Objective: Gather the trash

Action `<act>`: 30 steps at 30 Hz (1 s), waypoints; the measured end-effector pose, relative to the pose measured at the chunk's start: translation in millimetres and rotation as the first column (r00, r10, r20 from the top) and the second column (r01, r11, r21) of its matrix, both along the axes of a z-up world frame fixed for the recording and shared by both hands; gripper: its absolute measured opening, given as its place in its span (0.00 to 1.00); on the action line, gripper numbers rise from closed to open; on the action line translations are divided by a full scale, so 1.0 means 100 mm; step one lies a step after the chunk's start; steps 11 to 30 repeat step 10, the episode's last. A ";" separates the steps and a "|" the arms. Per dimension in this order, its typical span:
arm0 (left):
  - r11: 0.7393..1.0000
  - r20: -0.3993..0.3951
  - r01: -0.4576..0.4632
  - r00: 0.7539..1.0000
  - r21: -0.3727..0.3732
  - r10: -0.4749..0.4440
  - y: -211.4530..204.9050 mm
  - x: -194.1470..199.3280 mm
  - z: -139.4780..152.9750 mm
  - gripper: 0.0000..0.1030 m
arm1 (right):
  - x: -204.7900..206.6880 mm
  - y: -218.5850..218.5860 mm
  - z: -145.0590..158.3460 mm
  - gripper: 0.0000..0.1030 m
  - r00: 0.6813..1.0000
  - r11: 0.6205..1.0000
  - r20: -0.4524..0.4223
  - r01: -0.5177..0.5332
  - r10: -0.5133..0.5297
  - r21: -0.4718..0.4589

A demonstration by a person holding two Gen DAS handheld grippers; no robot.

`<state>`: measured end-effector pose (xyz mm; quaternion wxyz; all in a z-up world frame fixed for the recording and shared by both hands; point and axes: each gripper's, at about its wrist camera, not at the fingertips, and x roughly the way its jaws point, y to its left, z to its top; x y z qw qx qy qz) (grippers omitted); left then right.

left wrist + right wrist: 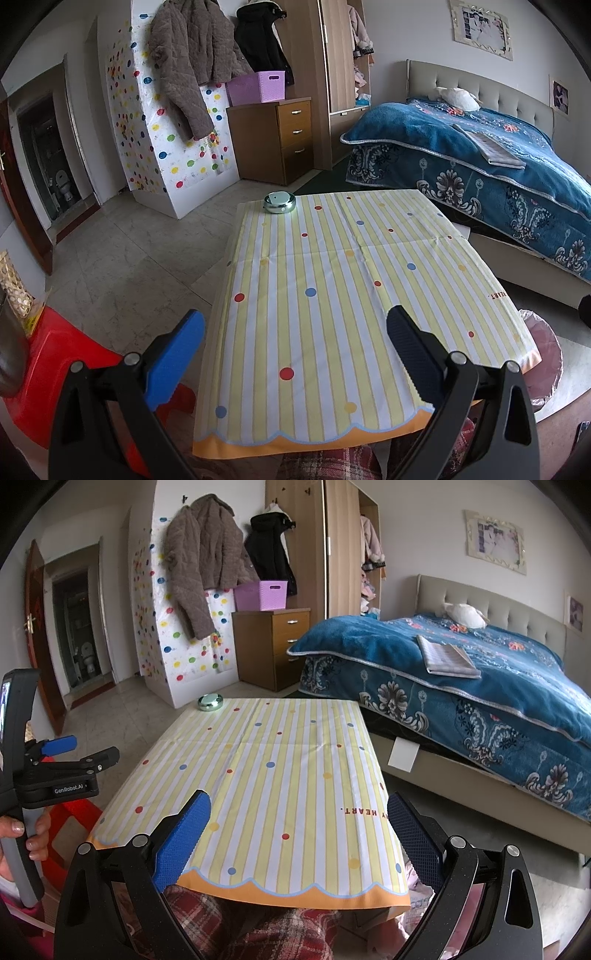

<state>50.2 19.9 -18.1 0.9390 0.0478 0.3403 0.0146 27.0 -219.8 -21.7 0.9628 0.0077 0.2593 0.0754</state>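
Hovering over the near edge of the table point(332, 258), both the left gripper point(295, 354) and the right gripper point(299, 834) have their fingers wide apart and hold nothing. I see no loose trash on the striped cloth; only 1 round metal tin point(279, 202) stands at the far left corner. A bin lined with a pink bag point(543, 354) sits just beside the table on the right. The cloth hangs free, so a low finger could catch and drag it, and the tin might slide off. Around are a bed point(480, 672), a red stool point(55, 369) and a tiled floor.
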 end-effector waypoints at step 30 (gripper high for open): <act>1.000 -0.075 0.001 0.997 -0.011 -0.002 0.02 0.17 -0.20 0.93 | 0.12 0.02 -0.12 0.92 0.999 1.000 -0.042 0.024 -0.025 -0.005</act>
